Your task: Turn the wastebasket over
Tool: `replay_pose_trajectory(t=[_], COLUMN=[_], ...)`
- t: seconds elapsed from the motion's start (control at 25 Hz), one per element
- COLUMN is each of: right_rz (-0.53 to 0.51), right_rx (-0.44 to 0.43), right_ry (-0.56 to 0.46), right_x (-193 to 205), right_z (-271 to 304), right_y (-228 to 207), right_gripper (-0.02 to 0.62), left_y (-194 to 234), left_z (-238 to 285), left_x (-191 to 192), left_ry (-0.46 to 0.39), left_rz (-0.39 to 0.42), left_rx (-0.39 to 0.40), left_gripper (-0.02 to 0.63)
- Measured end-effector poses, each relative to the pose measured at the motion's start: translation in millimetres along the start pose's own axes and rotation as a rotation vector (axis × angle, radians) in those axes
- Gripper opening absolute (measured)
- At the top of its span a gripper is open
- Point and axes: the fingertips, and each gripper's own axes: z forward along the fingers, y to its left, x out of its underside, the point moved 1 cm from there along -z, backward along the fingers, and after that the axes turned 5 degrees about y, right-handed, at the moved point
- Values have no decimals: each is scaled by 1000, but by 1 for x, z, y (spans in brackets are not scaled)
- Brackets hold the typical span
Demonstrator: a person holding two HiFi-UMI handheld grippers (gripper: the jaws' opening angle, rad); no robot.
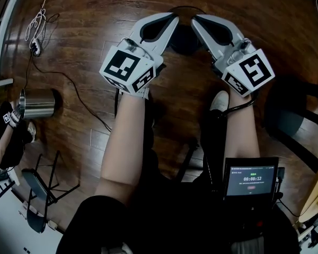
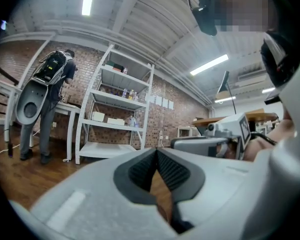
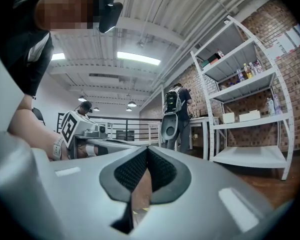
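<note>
The floor (image 1: 95,15) is dark wood planking with a glossy sheen. On the floor, the wastebasket (image 1: 37,103) is shiny, reflective metal. The left gripper (image 2: 156,151) and right gripper (image 3: 146,149) have smooth, matt grey plastic shells and black, finely ribbed pads (image 2: 142,171). Above the floor, the wall (image 2: 86,69) is rough brick and the shelf (image 2: 110,149) is smooth white.

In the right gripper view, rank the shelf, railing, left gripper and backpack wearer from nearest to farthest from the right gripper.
1. Left gripper, at left.
2. Shelf, at right.
3. Backpack wearer, centre.
4. Railing, far back.
</note>
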Motion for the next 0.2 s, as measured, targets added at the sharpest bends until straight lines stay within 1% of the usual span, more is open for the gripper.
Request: replay_pose_trajectory(t=[0.2], right_rz=[-6], right_rx=[-9], right_ry=[-1], right_x=[-3], right_z=[2], right_y=[-1], right_gripper=[9], left_y=[1], left_z=[1], left_x=[2], left_ry=[10], left_rz=[-2], left_rx=[-2], left_gripper=[0])
